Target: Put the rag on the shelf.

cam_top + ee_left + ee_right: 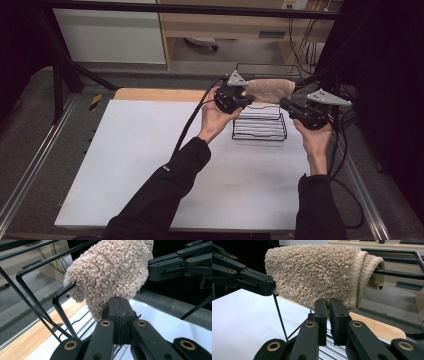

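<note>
Rolled towel [270, 90] lies crosswise atop the wire rack [260, 127]; both tools clenched on its ends

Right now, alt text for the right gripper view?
A folded beige towel hangs over the top bar of a black wire rack, and the right gripper has its two black jaws nearly together on the towel's lower edge. The left gripper reaches in at the towel's far end, above the white table.
</note>
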The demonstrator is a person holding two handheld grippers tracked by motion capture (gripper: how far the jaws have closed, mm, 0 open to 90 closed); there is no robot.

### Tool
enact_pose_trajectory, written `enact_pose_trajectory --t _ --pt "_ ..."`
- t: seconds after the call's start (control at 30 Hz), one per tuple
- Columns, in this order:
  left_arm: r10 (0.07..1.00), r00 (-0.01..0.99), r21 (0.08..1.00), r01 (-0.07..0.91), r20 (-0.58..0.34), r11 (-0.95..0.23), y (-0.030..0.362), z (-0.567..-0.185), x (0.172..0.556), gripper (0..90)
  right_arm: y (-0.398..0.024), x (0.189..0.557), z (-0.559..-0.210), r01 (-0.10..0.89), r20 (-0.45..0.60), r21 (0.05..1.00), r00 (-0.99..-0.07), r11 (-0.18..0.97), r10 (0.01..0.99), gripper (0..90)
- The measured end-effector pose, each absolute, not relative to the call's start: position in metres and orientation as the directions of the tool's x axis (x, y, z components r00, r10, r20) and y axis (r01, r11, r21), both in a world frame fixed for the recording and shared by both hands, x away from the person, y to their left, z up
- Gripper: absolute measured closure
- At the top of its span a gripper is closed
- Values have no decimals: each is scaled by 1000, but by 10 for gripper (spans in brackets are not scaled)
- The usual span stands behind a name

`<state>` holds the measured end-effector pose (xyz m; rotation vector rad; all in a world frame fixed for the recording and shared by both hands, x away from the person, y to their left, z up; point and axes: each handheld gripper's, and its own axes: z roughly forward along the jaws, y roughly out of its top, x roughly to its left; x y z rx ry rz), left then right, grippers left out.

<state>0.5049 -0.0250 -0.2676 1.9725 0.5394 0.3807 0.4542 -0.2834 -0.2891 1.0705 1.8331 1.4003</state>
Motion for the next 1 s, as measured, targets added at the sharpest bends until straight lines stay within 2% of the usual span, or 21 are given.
enact_pose_trajectory --t 0.17,0.3,0.5,0.7,1.0 --pt "523 851 901 191 45 -388 -20 -264 500 890 -283 448 -284 226 18 967 -519 117 855 800" --pt "527 848 900 189 53 -394 -11 -260 493 822 -283 439 -277 216 18 970 -528 114 849 739" --pt "530 846 893 199 51 -404 7 -259 482 689 -279 428 -271 229 36 968 -531 102 847 593" --pt "545 837 878 224 49 -424 30 -264 470 511 -274 418 -276 261 69 961 -539 88 840 421" --pt "573 819 857 275 29 -436 73 -289 452 308 -262 406 -288 306 68 944 -557 128 828 207"
